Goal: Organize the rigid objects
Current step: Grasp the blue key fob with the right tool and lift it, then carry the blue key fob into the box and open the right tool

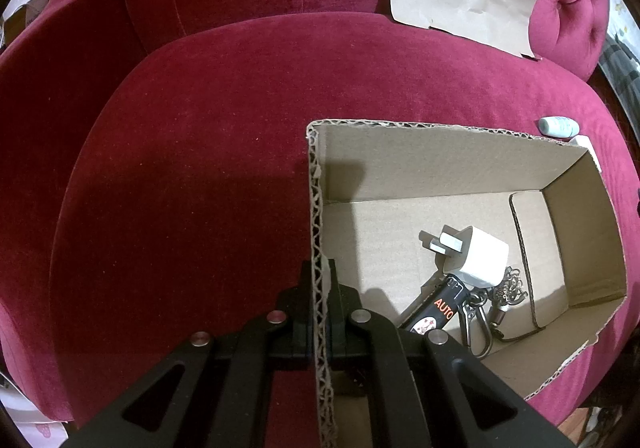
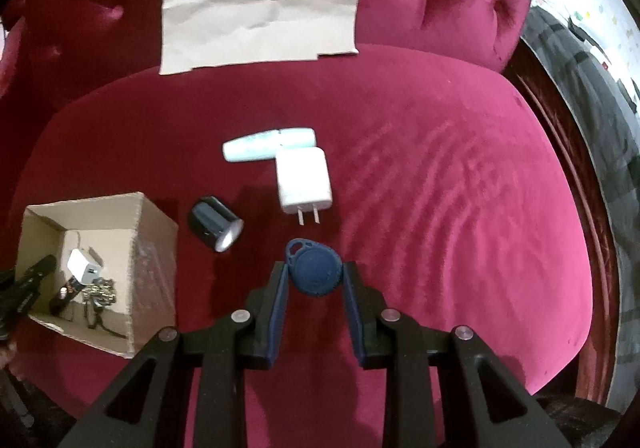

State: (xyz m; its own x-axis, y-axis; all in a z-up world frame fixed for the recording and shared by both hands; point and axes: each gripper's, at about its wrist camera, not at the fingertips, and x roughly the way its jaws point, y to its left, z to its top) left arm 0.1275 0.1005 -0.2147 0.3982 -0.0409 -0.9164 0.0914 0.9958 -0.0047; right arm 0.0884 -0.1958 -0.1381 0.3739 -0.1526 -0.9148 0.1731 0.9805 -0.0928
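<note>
My left tongs (image 1: pixel 320 300) clamped the box (image 1: pixel 318 207) wall, lower centre; right tongs (image 2: pixel 314 280) gripped the fob (image 2: pixel 316 268), mid-frame.

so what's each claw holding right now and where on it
The right claw grips the blue key fob by the two sides of its round body, ring end pointing away. The left claw is clamped on the cardboard box, pinching its near side wall.

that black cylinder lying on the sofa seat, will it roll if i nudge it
Probably yes: the black cylinder lies on its side, so a sideways nudge could roll it, perhaps toward the cardboard box. The plush seat cushion may slow it. Its glossy wall looks slippery, so grip it squarely.
</note>
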